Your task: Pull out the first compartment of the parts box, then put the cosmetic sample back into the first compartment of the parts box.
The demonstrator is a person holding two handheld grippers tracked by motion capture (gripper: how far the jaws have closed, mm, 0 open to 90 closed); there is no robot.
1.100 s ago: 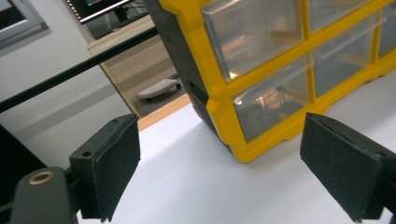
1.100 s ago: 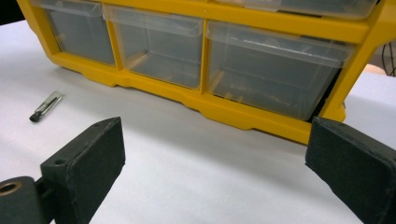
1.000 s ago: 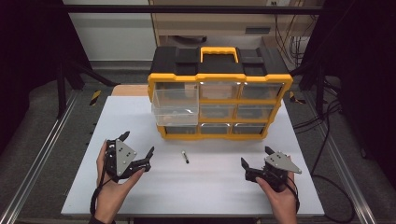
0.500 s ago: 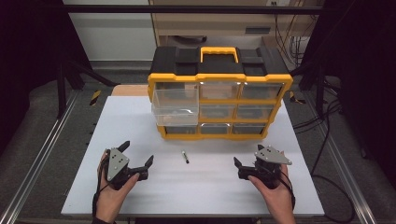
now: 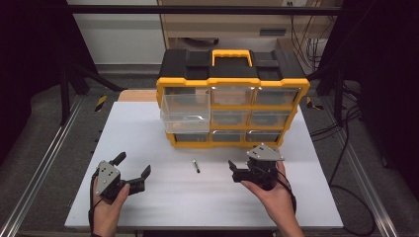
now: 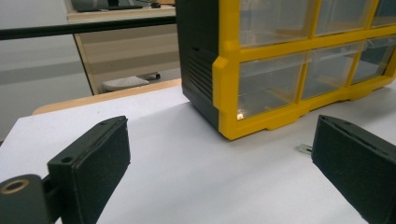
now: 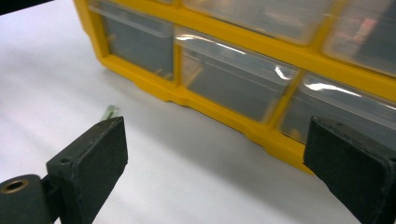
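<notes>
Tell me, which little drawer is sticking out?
The middle drawer on the left of the yellow box. It is pulled forward; the other drawers sit flush in their slots.

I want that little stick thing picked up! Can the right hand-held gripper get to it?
Probably yes. The right hand-held gripper has open jaws and sits close to the small stick on the white table, with bare tabletop between them. The drawer box stands behind, out of the way.

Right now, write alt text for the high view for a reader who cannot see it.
Two hands hold open grippers over a white table, the left gripper and the right gripper either side of a small dark bit lying on it. Behind stands a yellow and black drawer organizer, one clear drawer at its left pulled partly out.
</notes>
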